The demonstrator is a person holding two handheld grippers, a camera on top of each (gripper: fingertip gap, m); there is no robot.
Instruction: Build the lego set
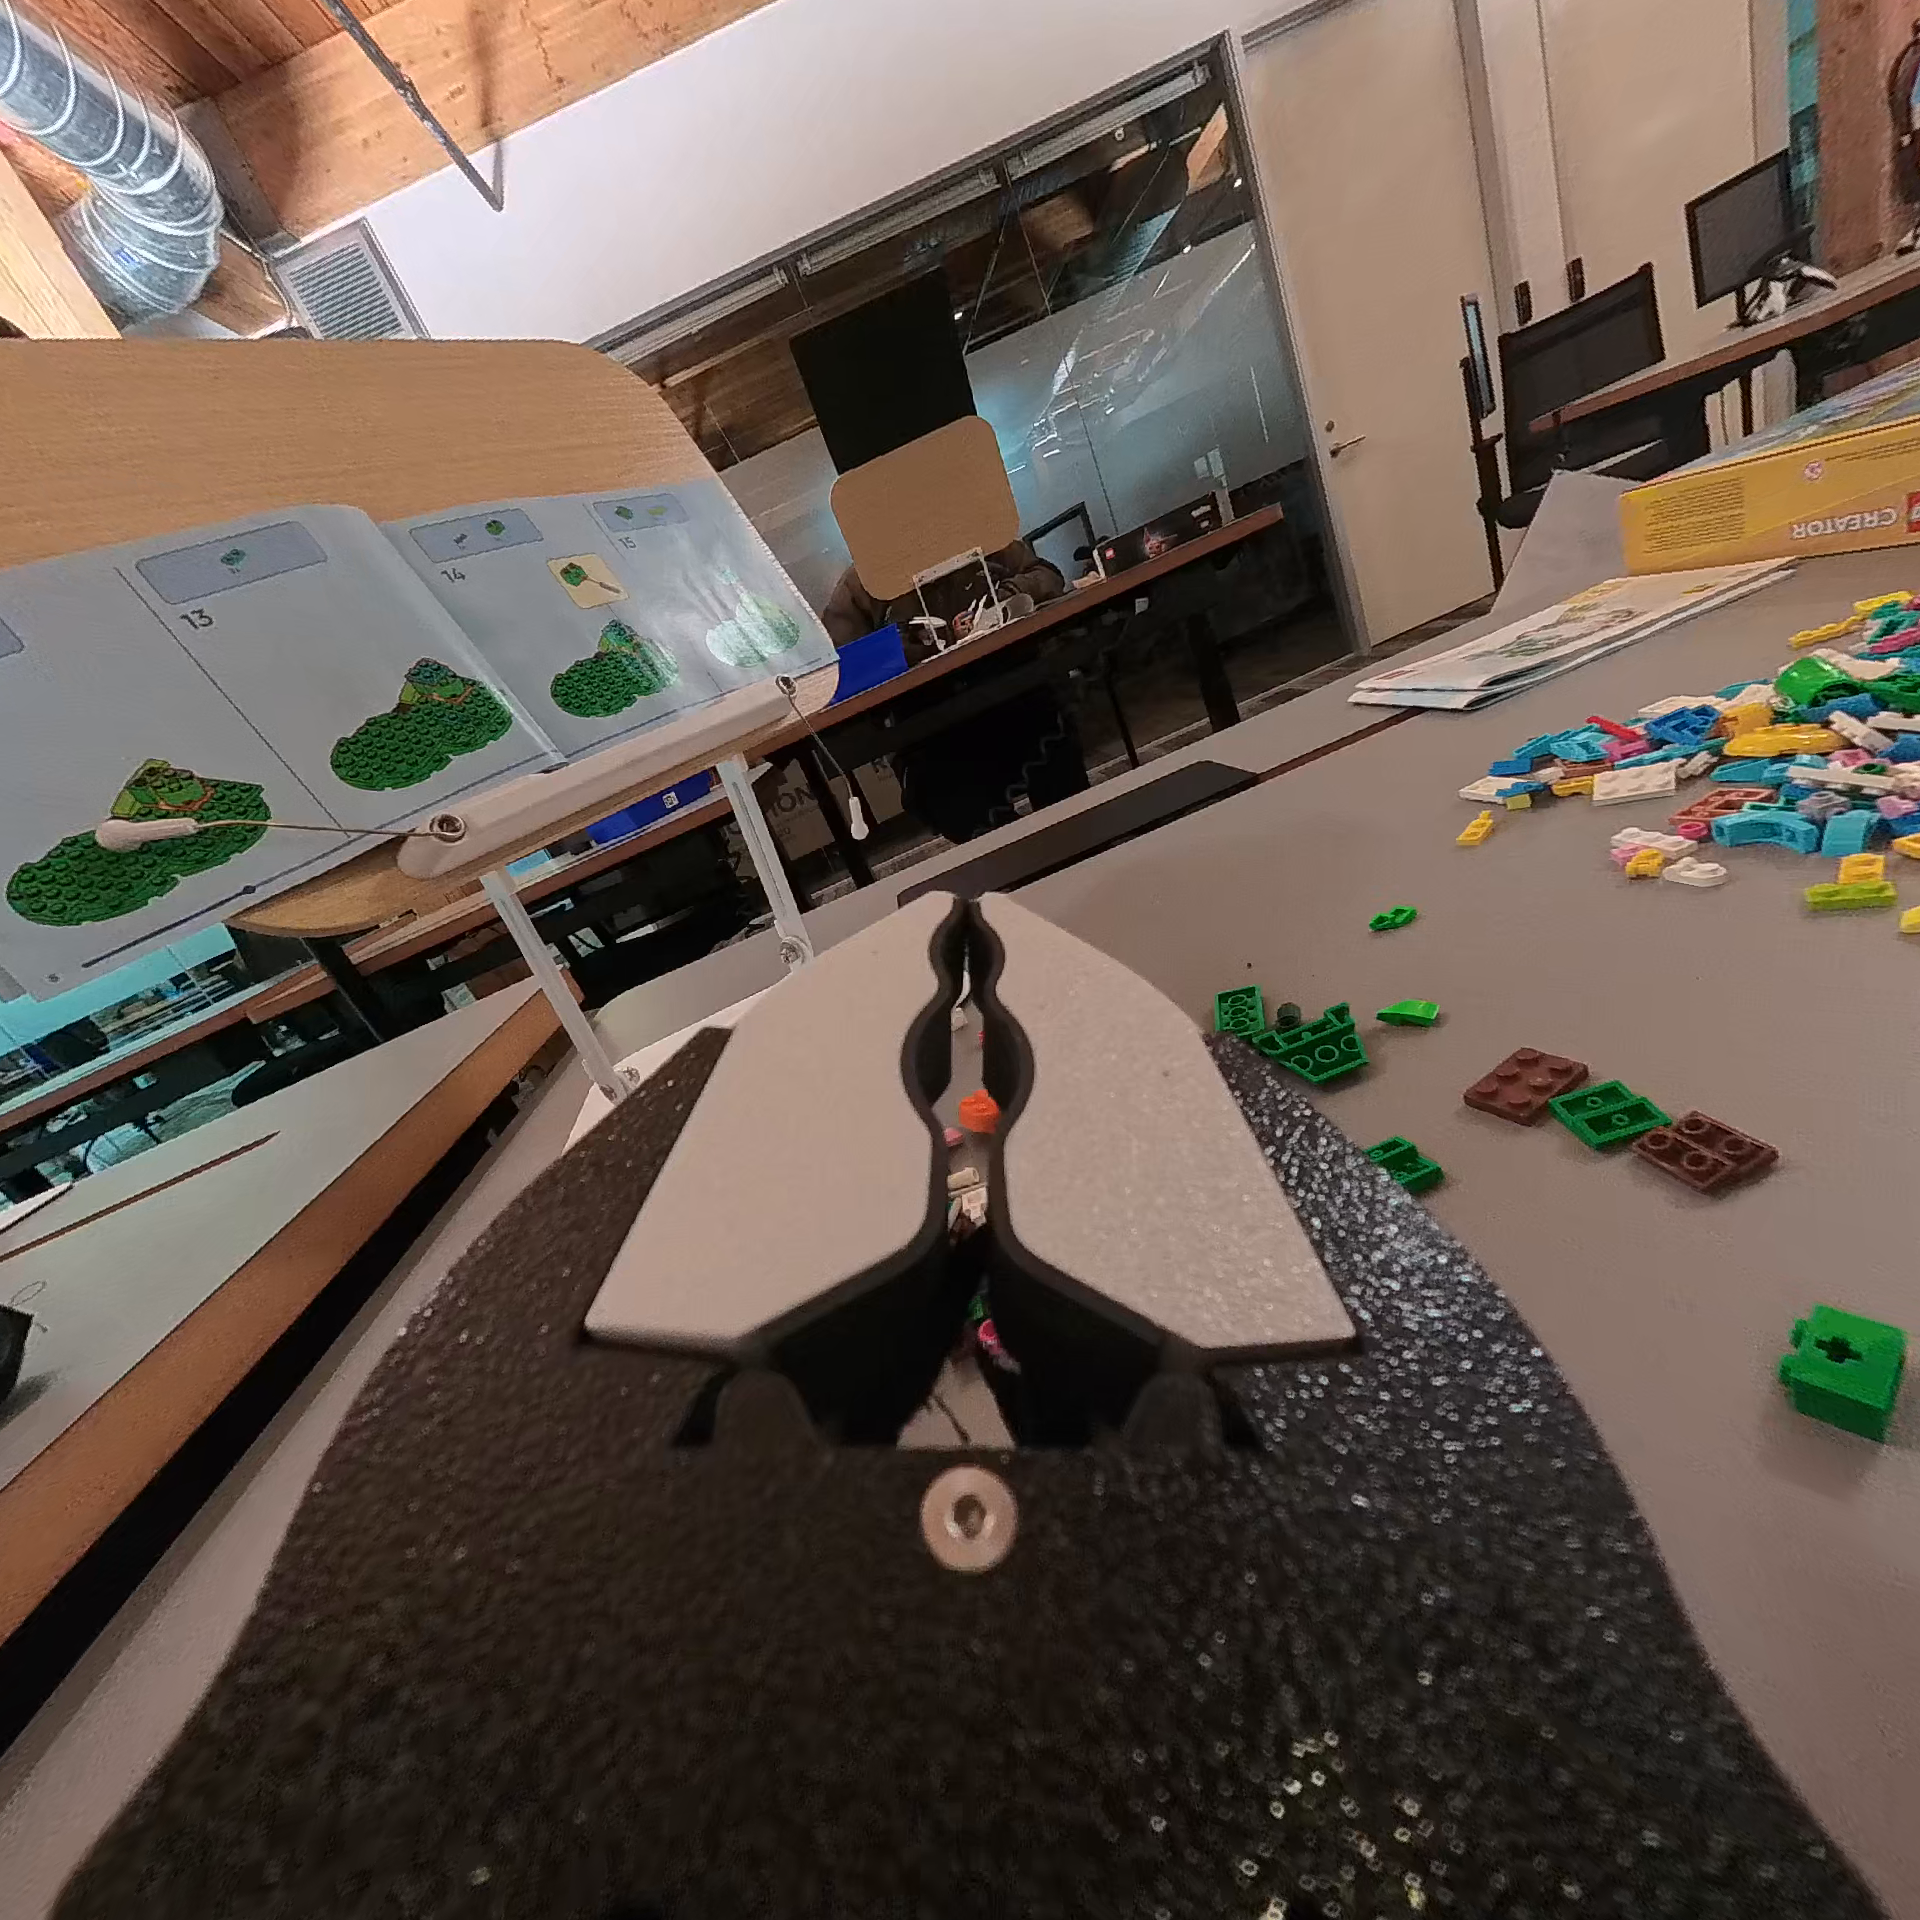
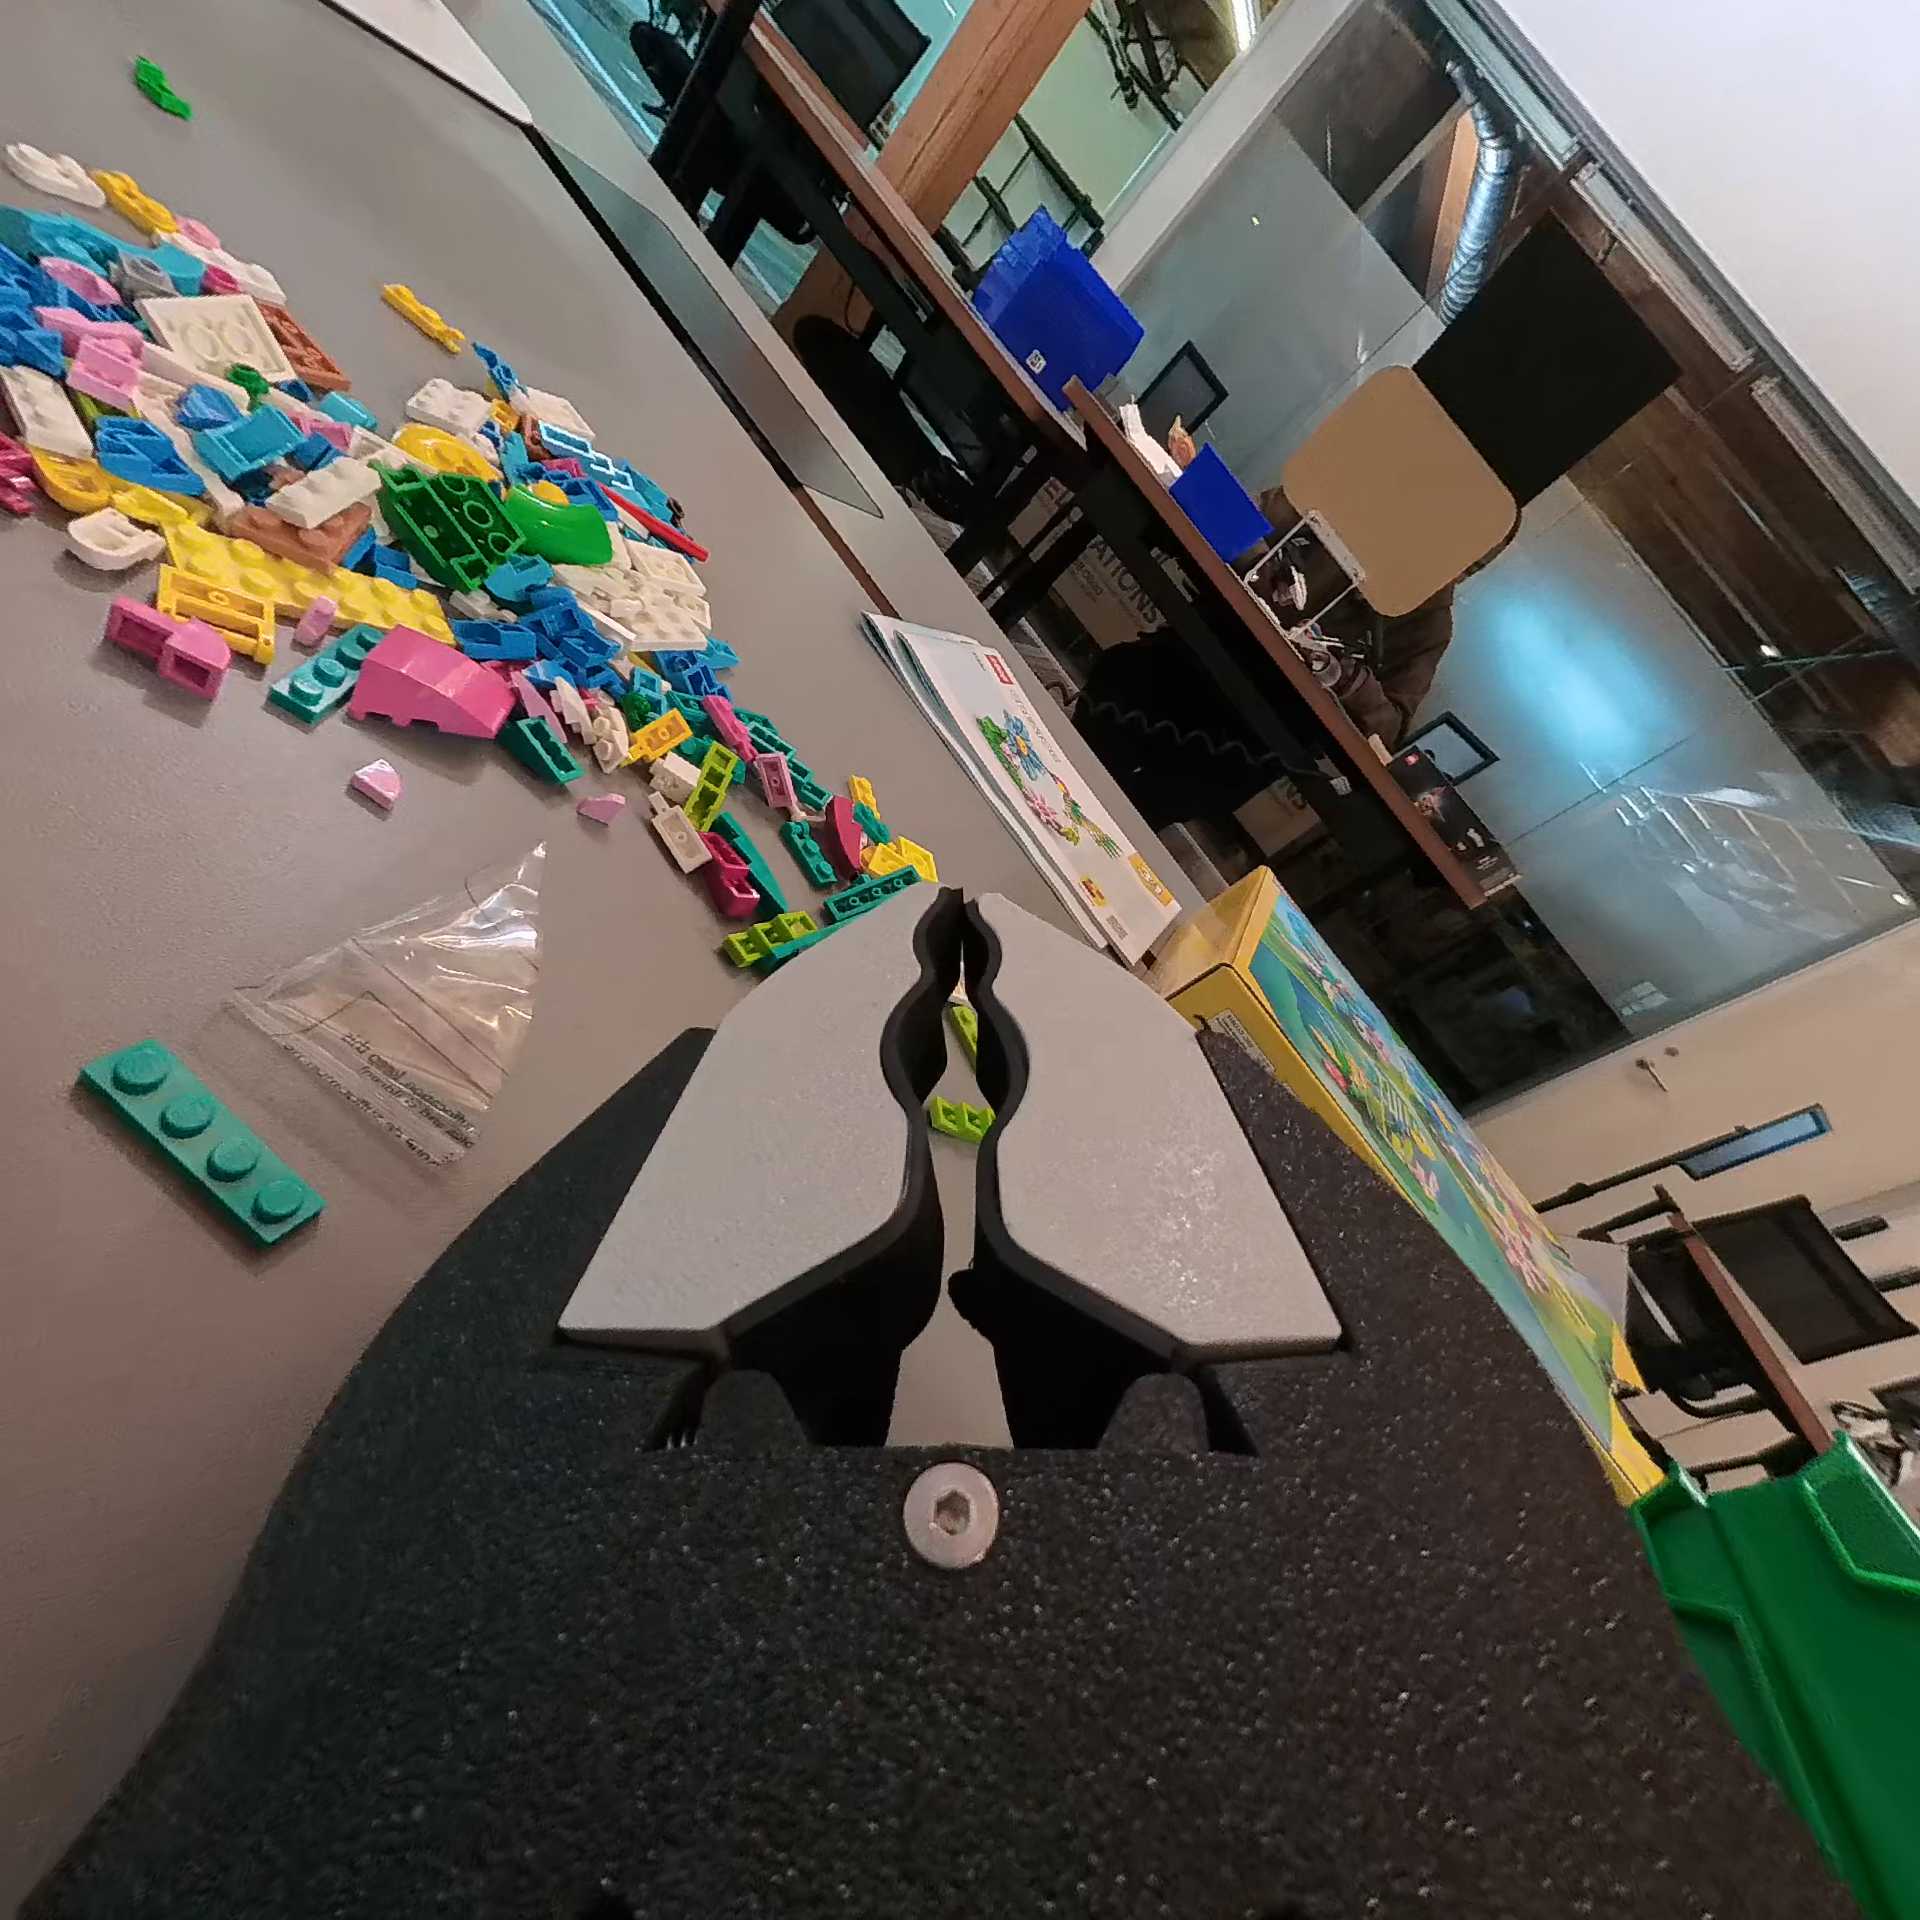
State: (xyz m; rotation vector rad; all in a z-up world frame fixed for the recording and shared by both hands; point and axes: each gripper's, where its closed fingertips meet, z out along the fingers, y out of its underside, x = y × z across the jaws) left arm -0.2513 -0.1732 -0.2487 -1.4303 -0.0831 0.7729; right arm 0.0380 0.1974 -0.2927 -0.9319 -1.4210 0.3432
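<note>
Both closed, empty: left hand-held gripper (image 1: 966,914), right hand-held gripper (image 2: 961,909). Green bricks (image 1: 1304,1039) just right of left one, nearer; teal plate (image 2: 197,1141) left of right one, long axis diagonal.

I see a big pile of small plastic lego pieces (image 2: 343,499) in blue, pink, yellow, white and teal, spread loose on the grey table. A flat teal plate with four studs (image 2: 200,1141) lies alone, near the pile. A few green pieces (image 1: 1299,1034) and two flat brown plates (image 1: 1616,1117) lie apart from the pile. One chunky green block (image 1: 1844,1371) sits by itself. The open paper instruction book (image 1: 343,686) leans on a wooden stand.
</note>
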